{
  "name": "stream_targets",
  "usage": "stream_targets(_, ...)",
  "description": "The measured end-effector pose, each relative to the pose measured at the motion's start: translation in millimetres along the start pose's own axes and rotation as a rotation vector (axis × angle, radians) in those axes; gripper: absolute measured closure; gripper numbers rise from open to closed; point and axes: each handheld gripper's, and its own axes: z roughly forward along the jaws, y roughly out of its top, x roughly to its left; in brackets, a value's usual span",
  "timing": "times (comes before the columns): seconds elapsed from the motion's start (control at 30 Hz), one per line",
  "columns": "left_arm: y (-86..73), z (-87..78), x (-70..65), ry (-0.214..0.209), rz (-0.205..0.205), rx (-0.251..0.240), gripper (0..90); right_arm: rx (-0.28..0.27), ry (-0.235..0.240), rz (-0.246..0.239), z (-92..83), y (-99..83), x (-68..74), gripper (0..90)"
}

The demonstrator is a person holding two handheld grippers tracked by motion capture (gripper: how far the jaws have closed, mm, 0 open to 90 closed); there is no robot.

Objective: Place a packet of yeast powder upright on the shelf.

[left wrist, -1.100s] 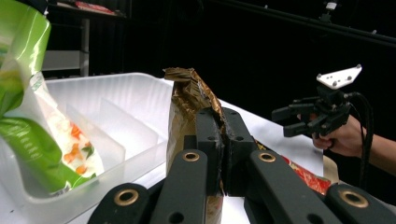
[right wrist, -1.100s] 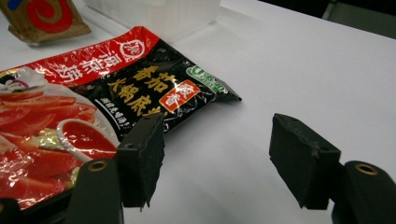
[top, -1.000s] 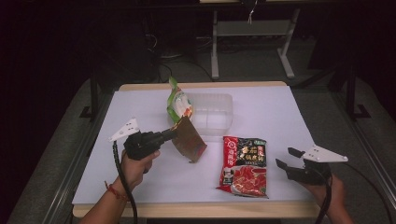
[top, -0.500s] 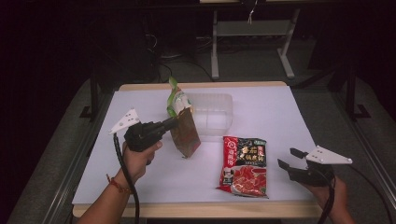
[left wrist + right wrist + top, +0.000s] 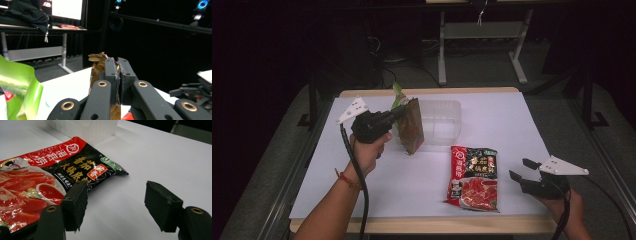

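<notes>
Brown packet lifted higher beside the clear tub

The left gripper [image 5: 398,114] is clamped on the top edge of a brown foil snack packet [image 5: 411,131]; in the left gripper view its jaws press together on the crumpled brown rim [image 5: 98,58]. Compared with a second ago, the packet hangs more upright and sits closer to the clear plastic tub [image 5: 442,122], against its left side, and the left hand [image 5: 368,150] has moved up and toward the tub. A green foil packet [image 5: 398,95] pokes up just behind the brown one.

The right gripper [image 5: 523,170] stands with its jaws apart near the table's right front corner, much as before, just beside the red and black flat sauce pouch [image 5: 473,170] lying on the white table [image 5: 502,120], not touching it
</notes>
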Motion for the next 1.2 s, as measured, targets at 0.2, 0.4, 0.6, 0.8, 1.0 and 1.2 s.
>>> stream_targets(0.2, 7.0, 20.9, 4.8, 0.018, 0.017, 0.002, 87.5, 0.004, 0.001, 0.001, 0.1, -0.7, 0.4, 34.0)
stream_targets(0.4, 9.2, 40.3, 17.4, 0.055, 0.012, 0.001, 87.5, 0.007, -0.002, 0.009, -1.0, -3.3, -1.5, 34.0)
stream_targets(0.6, 0.7, 57.8, 33.8, 0.086, -0.014, 0.004, 87.4, 0.007, -0.005, 0.008, -2.4, -4.2, -0.8, 34.1)
stream_targets(0.8, -2.3, 69.7, 41.1, 0.118, -0.013, -0.007, 87.4, 0.013, -0.009, 0.013, -3.5, -6.2, -1.6, 34.0)
stream_targets(1.0, -3.0, 79.1, 45.5, 0.115, 0.004, -0.029, 87.4, 0.012, -0.011, 0.017, -5.3, -7.8, -1.9, 34.1)
stream_targets(1.2, -12.8, 89.7, 47.5, 0.127, 0.014, -0.009, 87.1, 0.013, -0.015, 0.019, -7.7, -9.2, -1.6, 34.0)
